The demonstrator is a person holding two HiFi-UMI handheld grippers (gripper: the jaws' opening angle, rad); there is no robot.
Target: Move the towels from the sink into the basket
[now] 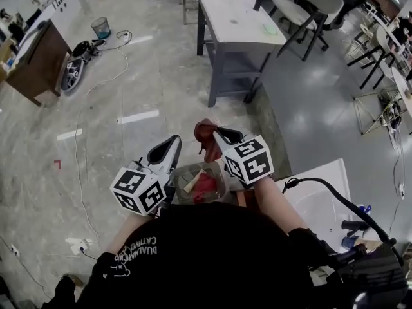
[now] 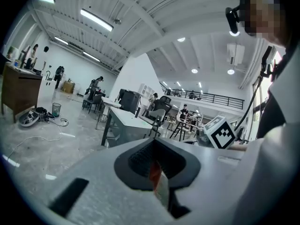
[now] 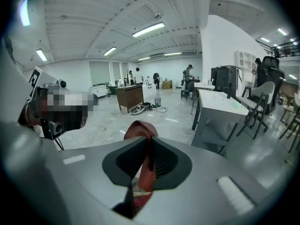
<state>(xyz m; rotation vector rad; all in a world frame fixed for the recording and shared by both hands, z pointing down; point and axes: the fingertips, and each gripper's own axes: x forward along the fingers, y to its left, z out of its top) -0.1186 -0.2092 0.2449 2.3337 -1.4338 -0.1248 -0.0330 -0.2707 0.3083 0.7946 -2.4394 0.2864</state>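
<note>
My right gripper (image 1: 219, 134) is shut on a dark red towel (image 1: 205, 134), which bunches up past the jaw tips. In the right gripper view the same red towel (image 3: 140, 132) is pinched between the black pads and hangs down behind them. Just below and nearer my body stands a round basket (image 1: 223, 172) holding a red towel (image 1: 206, 187) and a beige one (image 1: 191, 181). My left gripper (image 1: 172, 144) is to the left of the basket with its jaws together and nothing hanging from them. No sink is visible.
A white counter (image 1: 318, 201) lies at my right with a black cable (image 1: 335, 198) arching over it. Ahead stands a grey table (image 1: 232, 18) with chairs (image 1: 309, 8) beside it. Cables (image 1: 80, 127) trail over the floor at the left.
</note>
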